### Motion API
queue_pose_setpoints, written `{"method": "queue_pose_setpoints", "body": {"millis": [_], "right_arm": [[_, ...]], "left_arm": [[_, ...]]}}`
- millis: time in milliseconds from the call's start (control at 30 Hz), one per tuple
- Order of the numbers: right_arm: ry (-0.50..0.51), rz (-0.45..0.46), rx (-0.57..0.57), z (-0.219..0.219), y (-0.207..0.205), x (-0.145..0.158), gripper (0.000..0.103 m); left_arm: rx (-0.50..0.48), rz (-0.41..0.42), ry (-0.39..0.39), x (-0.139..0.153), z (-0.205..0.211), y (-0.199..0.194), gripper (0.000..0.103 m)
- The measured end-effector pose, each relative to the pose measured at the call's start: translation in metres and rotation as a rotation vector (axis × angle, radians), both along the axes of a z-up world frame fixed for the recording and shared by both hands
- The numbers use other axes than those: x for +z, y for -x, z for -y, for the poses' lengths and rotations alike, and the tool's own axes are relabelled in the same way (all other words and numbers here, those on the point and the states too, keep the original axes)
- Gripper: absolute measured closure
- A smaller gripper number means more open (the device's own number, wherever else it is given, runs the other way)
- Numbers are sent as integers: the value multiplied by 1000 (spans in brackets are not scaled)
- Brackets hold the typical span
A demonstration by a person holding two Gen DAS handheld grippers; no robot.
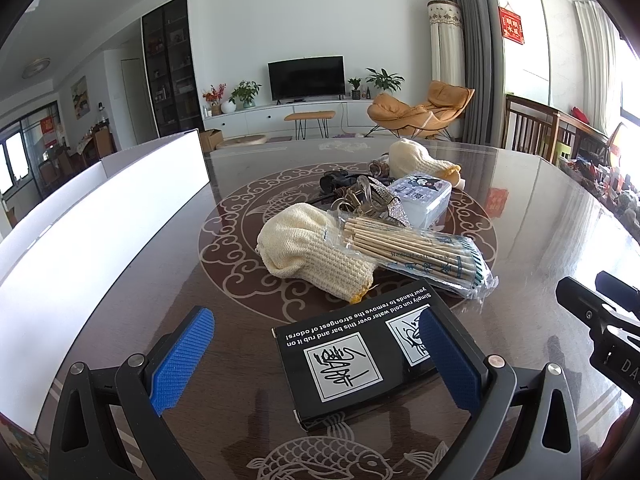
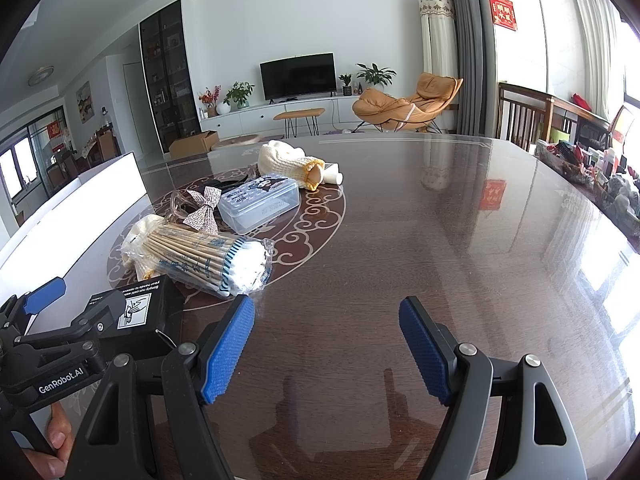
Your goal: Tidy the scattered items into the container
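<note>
My left gripper point(image 1: 316, 354) is open, its blue pads on either side of a black box point(image 1: 360, 354) with white print lying on the table; the right pad overlaps the box's right edge. Beyond it lie a cream knitted glove point(image 1: 316, 250), a bag of cotton swabs point(image 1: 416, 254), a sparkly bow clip point(image 1: 384, 200), a clear plastic box point(image 1: 424, 198) and a second cream glove point(image 1: 416, 158). The white container point(image 1: 100, 216) stands at the left. My right gripper point(image 2: 326, 346) is open and empty over bare table, right of the swab bag point(image 2: 212, 258) and black box point(image 2: 140, 316).
The dark glossy table point(image 2: 440, 240) has a round ornament pattern under the items. A small white tube point(image 2: 334, 174) lies by the far glove point(image 2: 286, 160). Black cords or clips point(image 1: 336, 180) lie behind the bow. Cluttered items point(image 2: 592, 172) line the right table edge.
</note>
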State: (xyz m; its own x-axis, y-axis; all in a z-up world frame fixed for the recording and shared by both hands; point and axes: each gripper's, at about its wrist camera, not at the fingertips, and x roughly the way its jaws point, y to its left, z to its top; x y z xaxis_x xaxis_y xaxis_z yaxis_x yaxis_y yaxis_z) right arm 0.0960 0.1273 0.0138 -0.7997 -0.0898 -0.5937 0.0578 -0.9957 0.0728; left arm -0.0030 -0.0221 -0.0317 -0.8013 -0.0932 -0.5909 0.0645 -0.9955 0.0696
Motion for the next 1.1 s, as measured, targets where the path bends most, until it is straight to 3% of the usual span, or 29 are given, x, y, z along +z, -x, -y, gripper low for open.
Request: {"method": "queue_pose_setpoints", "body": {"millis": [300,533,700,933,1100], "right_arm": [[3,11,1,-3,1,-1,27],[5,13,1,-3,1,-1,27],[11,15,-3,-3,1,-2,27],[15,20,-2,-5,2,-2,27],[21,14,-4,-6,1,-2,27]], "left_arm": [[-56,23,49,6,13,-19,0],[-439,80,28,28,15,1,0],[-727,204,99,9,-2,25,0],[-859,254,226,-15,-22,30,0],[-887,272,257,-23,-34,31,0]]}}
